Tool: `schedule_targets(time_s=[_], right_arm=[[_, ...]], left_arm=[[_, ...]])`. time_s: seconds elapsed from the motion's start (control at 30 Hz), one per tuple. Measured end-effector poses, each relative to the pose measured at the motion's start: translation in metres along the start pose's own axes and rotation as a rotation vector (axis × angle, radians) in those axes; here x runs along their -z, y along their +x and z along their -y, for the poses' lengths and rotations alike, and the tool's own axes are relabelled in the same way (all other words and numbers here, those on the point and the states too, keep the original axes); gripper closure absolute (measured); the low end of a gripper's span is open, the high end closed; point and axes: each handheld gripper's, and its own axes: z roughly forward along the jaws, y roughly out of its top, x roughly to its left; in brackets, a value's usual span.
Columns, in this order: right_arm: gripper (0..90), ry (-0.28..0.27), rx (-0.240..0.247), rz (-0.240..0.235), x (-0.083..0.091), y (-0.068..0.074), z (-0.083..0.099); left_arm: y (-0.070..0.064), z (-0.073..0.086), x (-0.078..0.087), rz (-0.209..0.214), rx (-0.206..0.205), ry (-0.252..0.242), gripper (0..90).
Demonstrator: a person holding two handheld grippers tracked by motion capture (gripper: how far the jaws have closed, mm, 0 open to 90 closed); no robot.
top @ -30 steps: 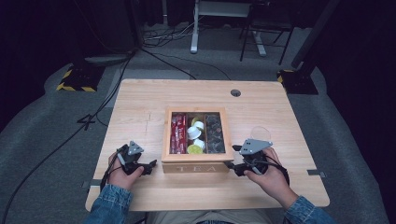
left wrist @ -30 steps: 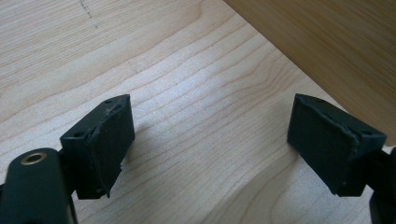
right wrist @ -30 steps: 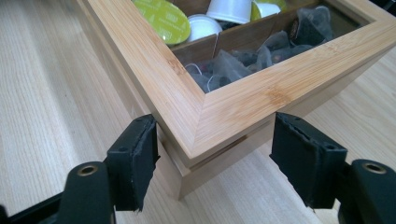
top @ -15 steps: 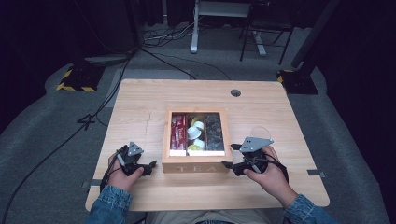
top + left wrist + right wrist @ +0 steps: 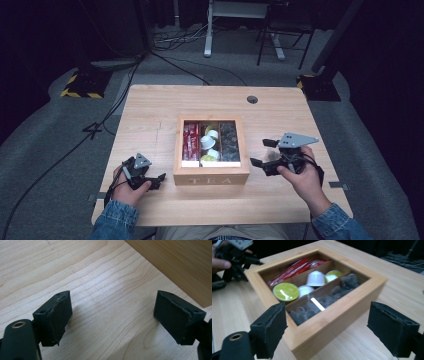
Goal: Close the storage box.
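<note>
Flanking the Tea Box With Both Grippers Spread

Hovering low beside the near-right corner of the tea box (image 5: 211, 174), the right gripper (image 5: 261, 153) is standing with its jaws spread wide and nothing between them; in the right gripper view those jaws are framing the box's side wall. The left gripper (image 5: 159, 180) is resting just off the box's near-left corner, likewise spread and empty, its pads (image 5: 60, 312) sitting close above the bare table (image 5: 150, 115) with the box's wooden wall (image 5: 180, 262) just beyond them.

The tea box is sitting near the middle of the table, toward the near edge, its printed front facing the person. It is standing open at the top, and three compartments are showing: red packets (image 5: 294, 270) in the left one, white and green capsules (image 5: 314, 278) in the middle one, dark capsules (image 5: 324, 300) in the right one.

Judging by its thick wooden frame, the box is looking stiff and fairly heavy, with smooth walls that may be slippery under the pads. Taking it by the two opposite side walls, low and level, is seeming the safest hold, since tilting would be spilling the loose capsules. The capsules themselves are looking light, hard and rounded, so pinching one across its rim is seeming surer than squeezing its tapered body.
</note>
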Motion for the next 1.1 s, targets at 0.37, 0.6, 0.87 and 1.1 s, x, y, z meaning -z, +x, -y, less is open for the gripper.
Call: schedule_targets(time_s=[0.37,0.6,0.87,1.1], right_arm=[[16.0,0.040,-0.048,0.098,0.048,-0.041,0.012],[19.4,0.067,-0.093,0.147,0.072,-0.066,0.033],[18.6,0.112,-0.158,0.196,0.086,-0.090,0.058],[17.5,0.177,-0.217,0.190,0.082,-0.104,0.083]], left_arm=[[0.005,-0.002,-0.002,0.007,-0.006,0.000,14.9],[0.007,-0.003,-0.002,0.011,-0.015,0.002,15.0],[0.007,-0.002,-0.002,0.009,-0.015,-0.002,15.1],[0.008,-0.002,-0.002,0.015,-0.018,0.001,15.1]])
